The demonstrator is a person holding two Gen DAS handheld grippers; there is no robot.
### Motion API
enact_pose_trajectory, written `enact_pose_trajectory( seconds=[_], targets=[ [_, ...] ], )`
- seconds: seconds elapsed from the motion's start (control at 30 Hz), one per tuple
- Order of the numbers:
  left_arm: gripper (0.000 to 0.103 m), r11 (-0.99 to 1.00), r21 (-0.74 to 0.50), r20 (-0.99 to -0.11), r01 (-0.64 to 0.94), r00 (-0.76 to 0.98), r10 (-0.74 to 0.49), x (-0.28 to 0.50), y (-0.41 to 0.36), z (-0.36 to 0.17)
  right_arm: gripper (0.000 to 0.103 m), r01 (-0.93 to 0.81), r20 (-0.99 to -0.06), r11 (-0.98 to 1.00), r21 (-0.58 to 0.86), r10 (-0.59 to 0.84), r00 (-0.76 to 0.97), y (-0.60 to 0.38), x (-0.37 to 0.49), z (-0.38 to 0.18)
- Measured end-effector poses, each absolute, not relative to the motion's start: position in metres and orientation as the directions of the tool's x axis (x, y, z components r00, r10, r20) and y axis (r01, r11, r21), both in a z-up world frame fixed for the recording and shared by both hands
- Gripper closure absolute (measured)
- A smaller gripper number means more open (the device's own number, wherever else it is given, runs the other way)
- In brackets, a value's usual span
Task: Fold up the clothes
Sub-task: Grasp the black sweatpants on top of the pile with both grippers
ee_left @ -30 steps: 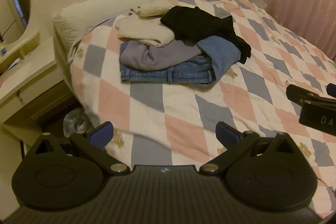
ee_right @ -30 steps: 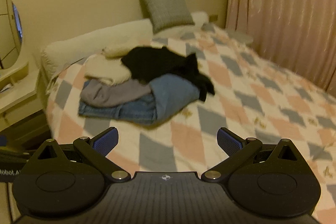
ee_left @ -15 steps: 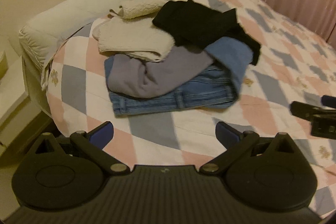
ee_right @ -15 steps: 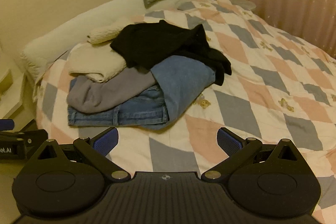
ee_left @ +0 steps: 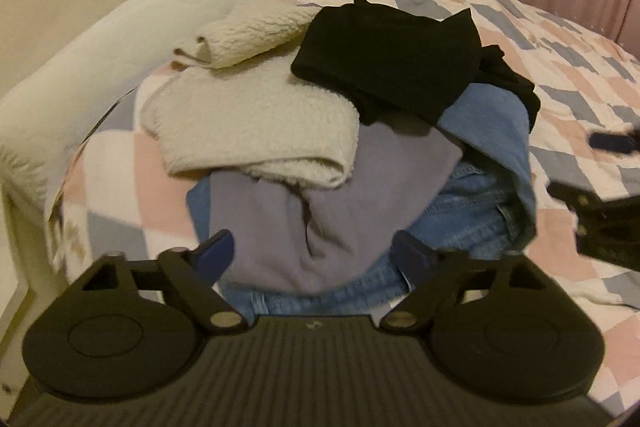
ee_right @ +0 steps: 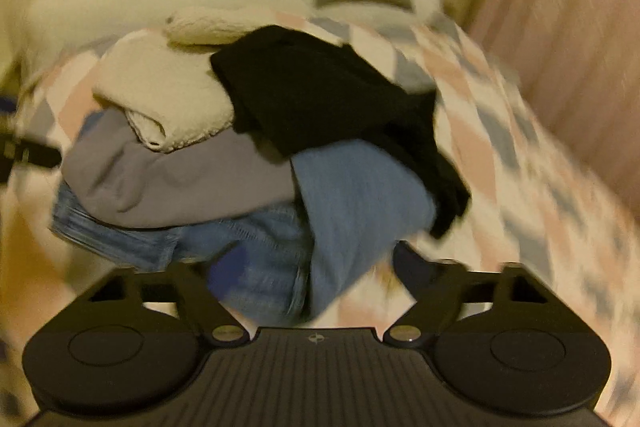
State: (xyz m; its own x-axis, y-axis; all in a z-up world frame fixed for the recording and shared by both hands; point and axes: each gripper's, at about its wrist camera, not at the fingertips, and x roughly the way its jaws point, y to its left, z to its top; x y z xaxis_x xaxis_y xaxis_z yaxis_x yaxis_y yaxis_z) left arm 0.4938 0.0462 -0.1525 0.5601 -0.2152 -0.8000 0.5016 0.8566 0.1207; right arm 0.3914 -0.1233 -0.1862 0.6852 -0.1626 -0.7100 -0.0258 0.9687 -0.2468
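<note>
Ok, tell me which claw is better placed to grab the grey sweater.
Left. The left claw, jaws just closing, frames the grey sweater without pinching it. The right claw, also closing on nothing, faces the jeans instead.

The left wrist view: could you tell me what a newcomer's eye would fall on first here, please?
The heap of unfolded clothes in the middle of the checked quilt: a black garment on top, a cream fleece to its left, and a grey sweatshirt over blue jeans beneath. The left gripper frames the near edge of the pile, its jaws having just been closing with the grey cloth seen between them, not yet pinched.
</note>
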Motion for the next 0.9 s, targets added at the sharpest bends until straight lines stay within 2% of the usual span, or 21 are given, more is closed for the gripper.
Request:
enact_pose_trajectory(
  seconds=[0.13,0.17,0.43,0.57,0.63,0.7,0.8,0.9],
  targets=[
    [0.024,0.841,0.11,-0.789,0.53,0.561,-0.25,0.524,0.028,-0.166,0.056,-0.124,-0.642,0.906,-0.404,-0.183,0.745,-0.119,0.437,-0.211],
    [0.024,0.838,0.105,-0.787,0.536,0.56,-0.259,0.53,0.023,-0.17,0.057,-0.141,-0.63,0.892,-0.43,-0.185,0.754,-0.122,0.448,-0.216],
    [0.024,0.822,0.06,-0.78,0.566,0.54,-0.315,0.57,0.0,-0.204,0.055,-0.387,-0.563,0.632,-0.672,-0.097,0.821,-0.112,0.503,-0.275],
    [0.024,0.814,0.063,-0.78,0.577,0.537,-0.321,0.58,-0.001,-0.215,0.052,-0.434,-0.537,0.471,-0.768,-0.105,0.837,-0.105,0.514,-0.315],
    [0.024,0.809,0.06,-0.781,0.585,0.533,-0.327,0.584,-0.001,-0.22,0.056,-0.43,-0.509,0.405,-0.807,-0.108,0.854,-0.104,0.52,-0.328],
    [0.025,0.805,0.057,-0.782,0.59,0.528,-0.332,0.587,-0.003,-0.224,0.07,-0.455,-0.536,0.448,-0.77,-0.066,0.842,-0.109,0.529,-0.321],
    [0.032,0.806,0.037,-0.781,0.591,0.52,-0.345,0.595,-0.009,-0.228,0.072,-0.465,-0.593,0.653,-0.597,0.03,0.804,-0.13,0.546,-0.284],
    [0.032,0.814,-0.013,-0.77,0.581,0.513,-0.379,0.605,-0.017,-0.231,0.073,-0.386,-0.547,0.783,-0.488,0.07,0.834,-0.155,0.556,-0.248]
  ],
)
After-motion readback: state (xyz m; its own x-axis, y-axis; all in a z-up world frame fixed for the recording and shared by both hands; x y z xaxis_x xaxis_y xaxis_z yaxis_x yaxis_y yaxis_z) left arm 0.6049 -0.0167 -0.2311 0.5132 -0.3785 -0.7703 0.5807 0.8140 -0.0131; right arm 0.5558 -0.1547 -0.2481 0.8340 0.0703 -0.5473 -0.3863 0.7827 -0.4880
